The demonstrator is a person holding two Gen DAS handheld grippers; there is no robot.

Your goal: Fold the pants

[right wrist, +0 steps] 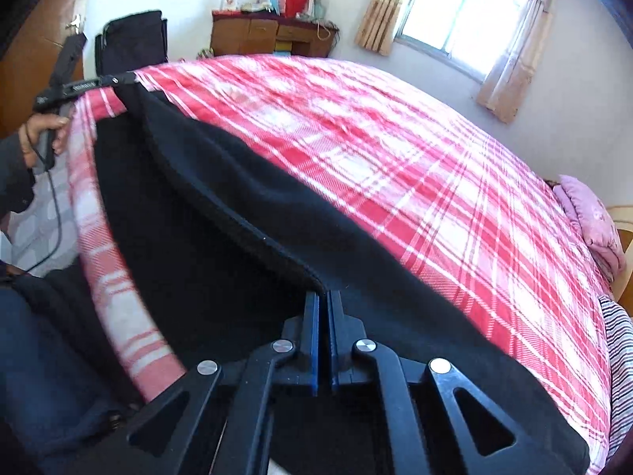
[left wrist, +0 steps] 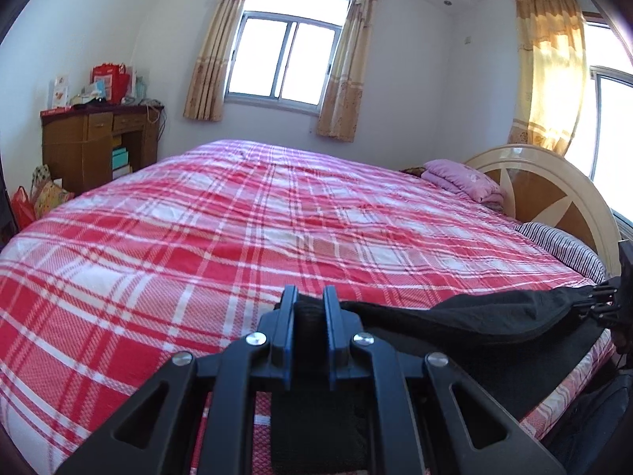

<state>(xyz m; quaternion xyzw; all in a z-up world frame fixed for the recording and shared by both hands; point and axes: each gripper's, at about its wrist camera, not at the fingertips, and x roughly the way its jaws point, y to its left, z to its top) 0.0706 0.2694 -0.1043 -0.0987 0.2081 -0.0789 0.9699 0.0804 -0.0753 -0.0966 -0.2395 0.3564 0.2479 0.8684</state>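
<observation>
Black pants [right wrist: 221,206] hang stretched between my two grippers over the near edge of the red plaid bed [right wrist: 395,150]. My left gripper [left wrist: 310,297] is shut on one end of the pants [left wrist: 474,312]. My right gripper [right wrist: 323,297] is shut on the other end, where a seam edge runs up to the jaws. In the left wrist view the right gripper [left wrist: 601,301] shows at the far right, pinching the cloth. In the right wrist view the left gripper [right wrist: 122,78] shows at the upper left, held by a hand [right wrist: 39,130]. The lower part of the pants drapes below, partly hidden.
A pink folded blanket [left wrist: 463,180] and a striped pillow [left wrist: 561,245] lie by the round headboard [left wrist: 554,194]. A wooden desk [left wrist: 99,138] with bags stands left of the window. A dark suitcase [right wrist: 130,39] stands beyond the bed's corner.
</observation>
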